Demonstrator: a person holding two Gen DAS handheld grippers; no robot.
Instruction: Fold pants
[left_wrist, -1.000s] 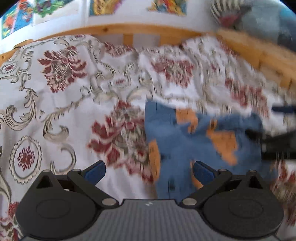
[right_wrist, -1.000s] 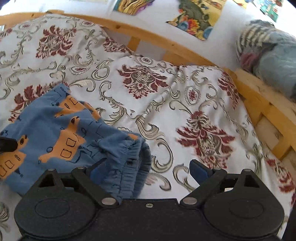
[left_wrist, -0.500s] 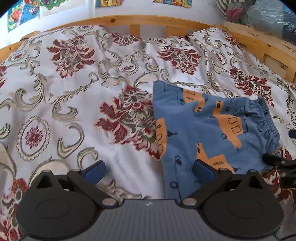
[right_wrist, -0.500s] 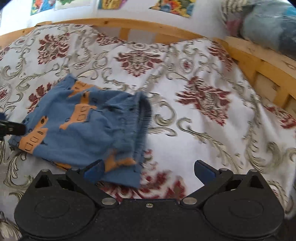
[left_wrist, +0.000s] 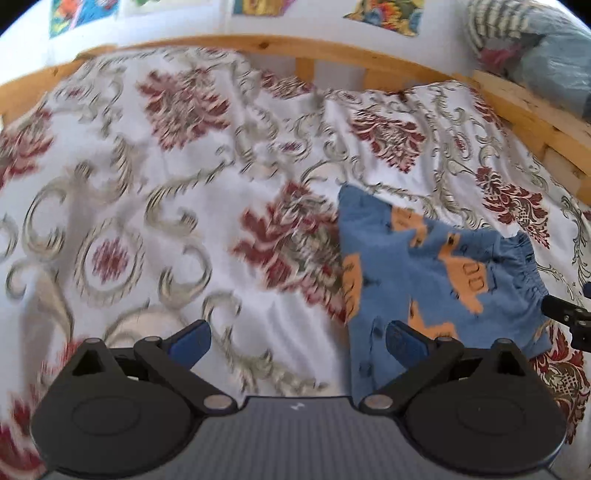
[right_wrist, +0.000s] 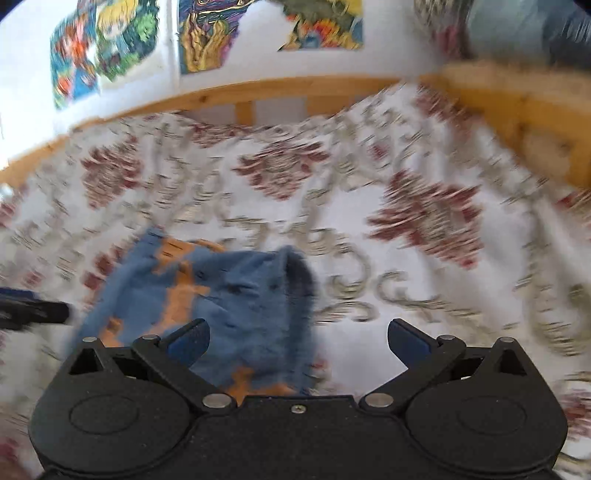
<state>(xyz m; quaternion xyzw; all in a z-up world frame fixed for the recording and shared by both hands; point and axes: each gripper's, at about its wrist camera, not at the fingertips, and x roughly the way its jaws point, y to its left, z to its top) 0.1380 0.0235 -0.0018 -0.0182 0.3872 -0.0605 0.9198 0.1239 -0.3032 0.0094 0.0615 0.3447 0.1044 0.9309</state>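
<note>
Pants: pants (left_wrist: 436, 280) lie folded small on the bed (left_wrist: 155, 206), right of centre.
Changed: our right claw (right_wrist: 298, 338) now stands wide apart and empty; a second ago it sat over the waistband. We judge the fold finished.
Left claw: left claw (left_wrist: 297, 338) apart, pants just right.
Blur: edges probably aligned.

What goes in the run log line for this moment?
pants: folded on bedspread | left gripper: open, empty | right gripper: open, empty | neither touching pants

No legible txt or labels.
</note>
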